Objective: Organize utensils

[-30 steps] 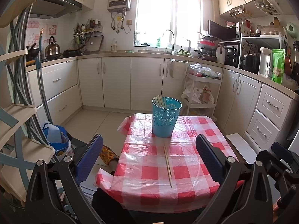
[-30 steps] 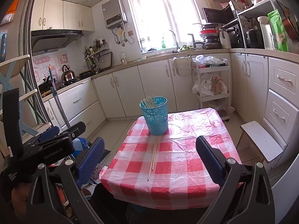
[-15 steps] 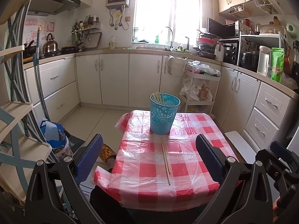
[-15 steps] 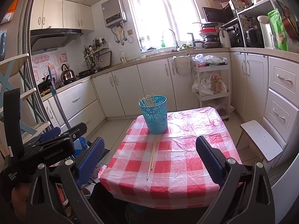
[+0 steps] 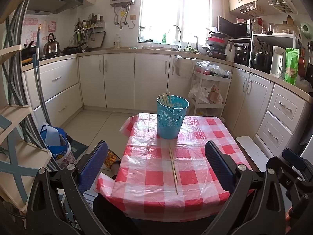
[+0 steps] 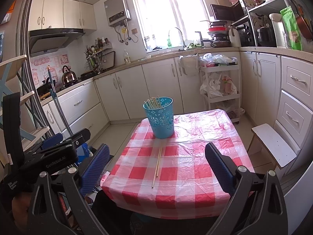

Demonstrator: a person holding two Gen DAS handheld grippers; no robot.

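A pair of wooden chopsticks (image 5: 173,168) lies on the red-and-white checked tablecloth (image 5: 195,178), just in front of a blue perforated holder (image 5: 172,117) that has several chopsticks standing in it. The same pair (image 6: 157,165) and holder (image 6: 160,118) show in the right wrist view. My left gripper (image 5: 156,166) is open and empty, held back from the near table edge. My right gripper (image 6: 156,166) is open and empty, also short of the table. The left gripper's body (image 6: 52,156) shows at the left of the right wrist view.
The small table stands in a kitchen with white cabinets (image 5: 117,80) around it. A white stool (image 6: 273,145) stands right of the table. A white trolley with bags (image 5: 210,90) is behind it. A wooden shelf rack (image 5: 13,133) and a blue bag (image 5: 54,141) are on the left.
Both grippers have drawn back and risen slightly, so the table looks a little farther off. The chopsticks and holder have not moved. Both grippers stay open.
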